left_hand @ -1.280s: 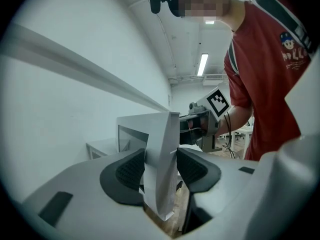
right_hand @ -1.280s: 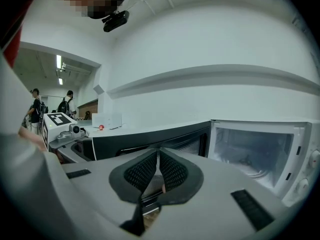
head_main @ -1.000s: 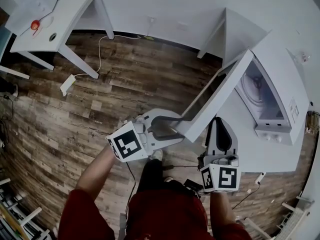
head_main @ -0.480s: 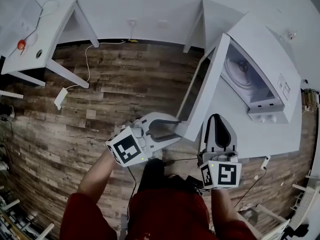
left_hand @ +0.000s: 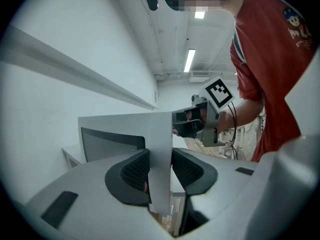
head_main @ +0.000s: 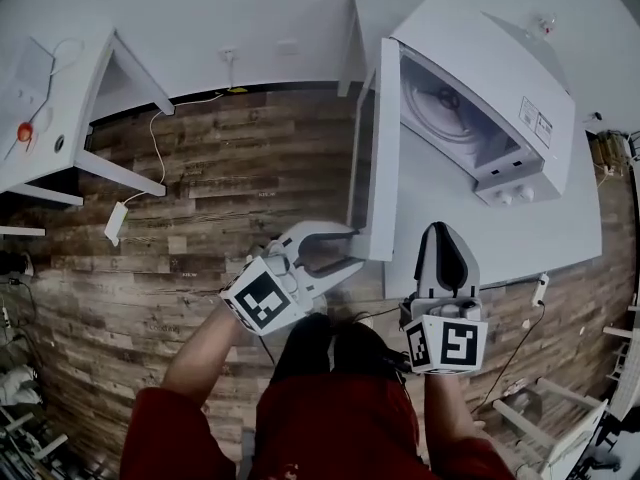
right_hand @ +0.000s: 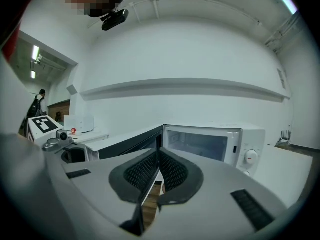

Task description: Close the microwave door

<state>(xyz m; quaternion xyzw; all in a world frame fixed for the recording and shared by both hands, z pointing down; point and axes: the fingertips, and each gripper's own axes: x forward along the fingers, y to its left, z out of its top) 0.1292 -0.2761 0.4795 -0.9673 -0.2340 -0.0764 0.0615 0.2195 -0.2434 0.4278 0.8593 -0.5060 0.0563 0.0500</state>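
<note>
One: Two things sit close round our microwave door [head_main: 384,148]: our left gripper [head_main: 345,250] at its free end, and our right gripper [head_main: 443,236] just beside that end, on the oven side, over the counter [head_main: 430,188].
Two: So the right one lies between the door and the open cavity of the microwave [head_main: 500,78]. How do its jaws stand?
One: Pressed together, with nothing in them. The left jaws have just been closing, and we see the door's edge pinched between their pads.
Two: What else do we have around us?
One: Off to the left, well apart, a white desk [head_main: 50,118] with a small red object [head_main: 23,131] on it, and a white power block [head_main: 115,225] on the floor [head_main: 220,188].
Two: And the room?
One: The microwave stands on the counter against a white wall [head_main: 250,8], with a long shelf [right_hand: 185,86] above. The floor is wood plank.
Two: Which way does the door point?
One: It stands upright and swung wide, roughly square to the oven's front. In our head view its long edge runs from the hinge at the oven's left corner straight toward us.
</note>
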